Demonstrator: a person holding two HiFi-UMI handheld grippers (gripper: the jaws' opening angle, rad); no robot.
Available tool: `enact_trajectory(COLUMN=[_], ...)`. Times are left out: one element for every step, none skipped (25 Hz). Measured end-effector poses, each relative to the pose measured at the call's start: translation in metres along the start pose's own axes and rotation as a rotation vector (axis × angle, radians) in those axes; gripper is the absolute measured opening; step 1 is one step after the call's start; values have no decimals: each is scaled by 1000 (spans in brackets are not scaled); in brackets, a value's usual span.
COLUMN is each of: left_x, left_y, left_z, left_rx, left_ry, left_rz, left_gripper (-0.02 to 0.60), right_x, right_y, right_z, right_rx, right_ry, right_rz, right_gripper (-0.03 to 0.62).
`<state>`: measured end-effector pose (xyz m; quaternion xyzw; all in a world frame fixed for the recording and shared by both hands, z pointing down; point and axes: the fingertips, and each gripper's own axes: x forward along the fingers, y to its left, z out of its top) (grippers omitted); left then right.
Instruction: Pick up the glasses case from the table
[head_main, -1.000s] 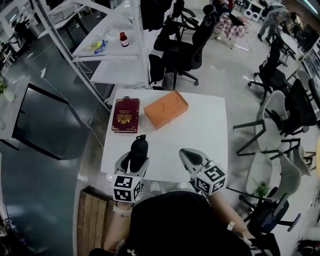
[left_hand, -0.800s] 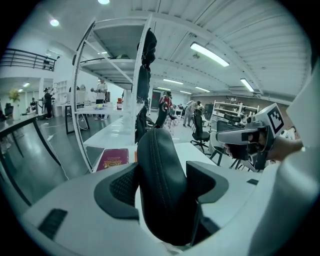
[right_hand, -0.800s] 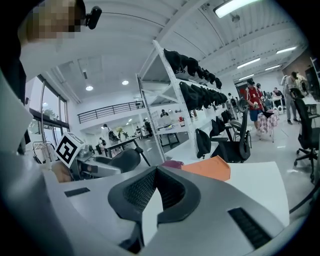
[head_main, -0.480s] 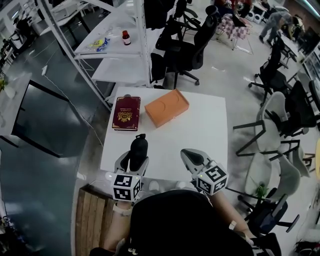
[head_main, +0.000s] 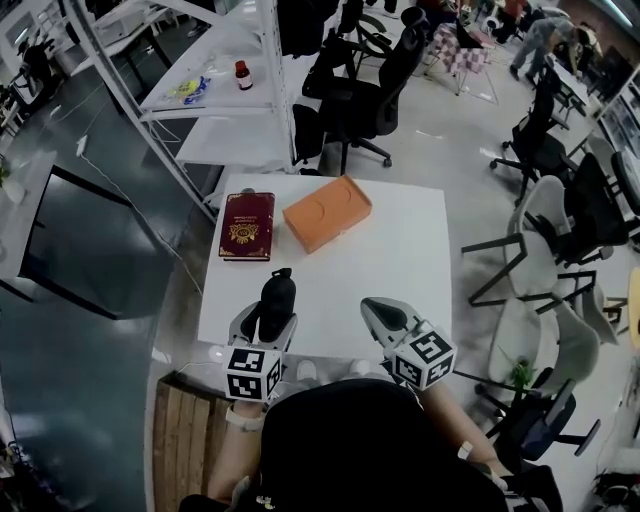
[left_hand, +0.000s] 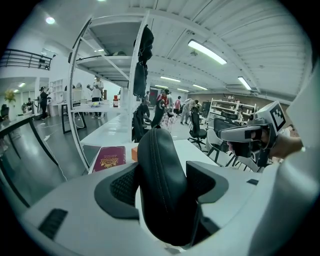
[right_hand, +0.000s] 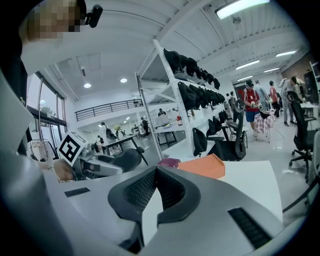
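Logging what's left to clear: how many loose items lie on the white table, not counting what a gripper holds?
2: a dark red book at the far left, an orange box just right of it. The left gripper holds the black glasses case. None seems hidden.

glasses case (head_main: 277, 298): plain black, zip seam the same black. left tongs (head_main: 268, 312) and right tongs (head_main: 378, 308): light grey shells, black textured pads. marker cubes (head_main: 250, 374): white faces with black square patterns. desk (head_main: 400, 260): white. book (head_main: 246, 227): maroon with a gold emblem on the cover. box (head_main: 327, 213): flat orange. floor (head_main: 100, 350): dark glossy grey left of the desk, paler grey to the right. pallet (head_main: 185, 440): brown wooden planks. office chair (head_main: 365, 95): black.
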<state>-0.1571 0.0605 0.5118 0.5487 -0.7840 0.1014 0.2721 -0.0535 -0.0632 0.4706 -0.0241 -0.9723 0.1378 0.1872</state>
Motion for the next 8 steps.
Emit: enact_trajectory(left_x=[0, 1, 1, 1, 1, 1, 1, 1], left_y=[0, 0, 0, 0, -1, -1, -2, -2], left_z=[0, -1, -1, -1, -1, -1, -2, -2], left_rx=[0, 0, 0, 0, 0, 0, 0, 0], left_ry=[1, 3, 4, 5, 4, 3, 3, 3], left_rz=[-2, -5, -6, -8, -9, -11, -13, -15], left_gripper=[305, 305, 305, 305, 305, 305, 305, 305], right_x=[-1, -1, -2, -3, -3, -4, -5, -6], right_y=[0, 0, 0, -1, -1, -2, -2, -2], right_z=[-1, -1, -2, -3, -4, -4, -5, -5], right_rx=[2, 3, 4, 4, 5, 6, 7, 9], right_ry=[0, 0, 1, 1, 1, 0, -1, -2], right_rz=[-3, -6, -9, -13, -16, -19, -22, -24], right_gripper=[28, 28, 28, 28, 28, 28, 28, 28])
